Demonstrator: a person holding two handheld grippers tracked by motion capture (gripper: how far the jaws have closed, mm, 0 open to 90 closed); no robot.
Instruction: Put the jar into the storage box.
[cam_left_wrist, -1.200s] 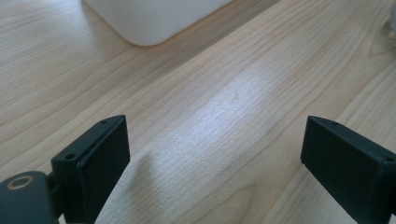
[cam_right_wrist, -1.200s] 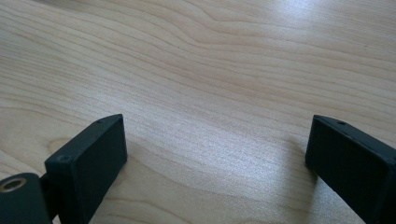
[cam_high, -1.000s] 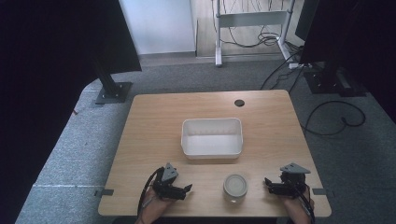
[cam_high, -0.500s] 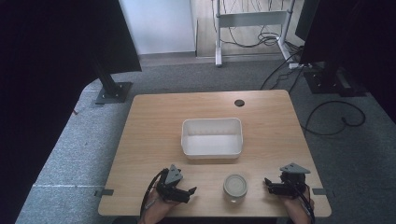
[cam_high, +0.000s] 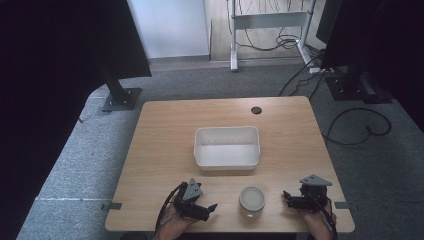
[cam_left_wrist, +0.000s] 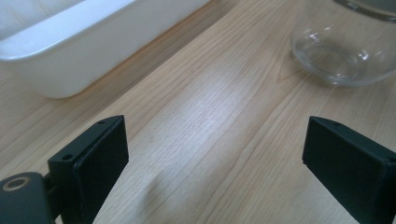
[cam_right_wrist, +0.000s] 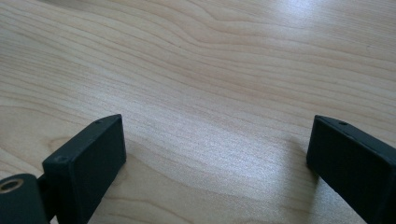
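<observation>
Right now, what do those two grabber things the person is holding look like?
Both are black. The left gripper and the right gripper each have two flat, blocky black jaws with small screw holes. Each carries a grey three-cornered plate on top, and a black cable trails back from each along the person's hand.

Jar (cam_high: 252, 198) stood on desk (cam_high: 165, 135) near front edge, between left hand-held gripper (cam_high: 210, 207) and right hand-held gripper (cam_high: 286, 195), apart from both. Tub (cam_high: 227, 161) sat behind jar, mid-desk. Cable hole (cam_high: 256, 110) lay behind tub, near back edge.
</observation>
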